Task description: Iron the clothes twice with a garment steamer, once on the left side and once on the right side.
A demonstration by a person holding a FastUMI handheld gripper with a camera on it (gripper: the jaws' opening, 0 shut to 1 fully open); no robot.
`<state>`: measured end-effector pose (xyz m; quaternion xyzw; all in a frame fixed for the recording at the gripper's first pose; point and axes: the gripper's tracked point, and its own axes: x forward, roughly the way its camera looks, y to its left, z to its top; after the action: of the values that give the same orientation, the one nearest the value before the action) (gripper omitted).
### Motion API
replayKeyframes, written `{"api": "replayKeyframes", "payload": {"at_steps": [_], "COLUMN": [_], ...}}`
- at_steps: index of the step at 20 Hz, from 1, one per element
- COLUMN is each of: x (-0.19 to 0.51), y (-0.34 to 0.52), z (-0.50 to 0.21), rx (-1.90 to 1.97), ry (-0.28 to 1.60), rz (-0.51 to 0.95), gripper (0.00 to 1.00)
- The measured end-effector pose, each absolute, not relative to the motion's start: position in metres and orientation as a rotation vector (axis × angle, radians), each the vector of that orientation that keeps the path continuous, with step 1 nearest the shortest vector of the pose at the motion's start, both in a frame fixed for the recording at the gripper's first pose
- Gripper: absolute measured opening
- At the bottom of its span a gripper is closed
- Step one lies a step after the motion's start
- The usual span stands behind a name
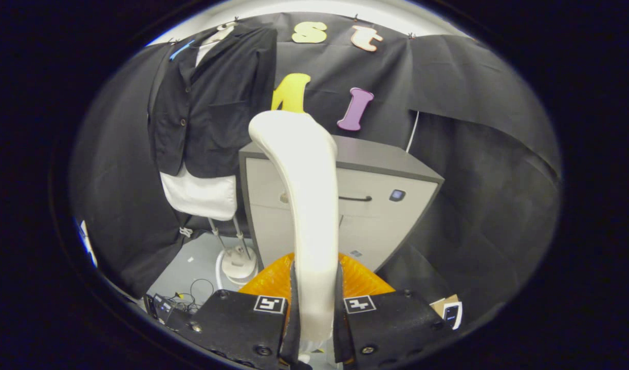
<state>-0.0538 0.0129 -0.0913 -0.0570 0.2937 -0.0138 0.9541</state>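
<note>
The gripper is clamping both fingers on the curved white plastic steamer, right of the hanging black jacket.

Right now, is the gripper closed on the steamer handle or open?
Closed on it: both fingers of the gripper press the sides of the white steamer handle.

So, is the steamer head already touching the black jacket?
Apart. The gripper view shows the gripper shut on the white steamer handle, whose top rises beside the black jacket hanging further back on its stand, with cabinet and wall visible between them.
</note>
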Motion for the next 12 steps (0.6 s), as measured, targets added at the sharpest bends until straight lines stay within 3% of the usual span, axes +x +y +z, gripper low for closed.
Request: {"api": "replayKeyframes", "payload": {"at_steps": [12], "x": [-0.085], "y": [-0.026], "z": [-0.098], "rx": [-0.072], "ry": [0.630], "rz": [-0.004], "gripper": [0.28]}}
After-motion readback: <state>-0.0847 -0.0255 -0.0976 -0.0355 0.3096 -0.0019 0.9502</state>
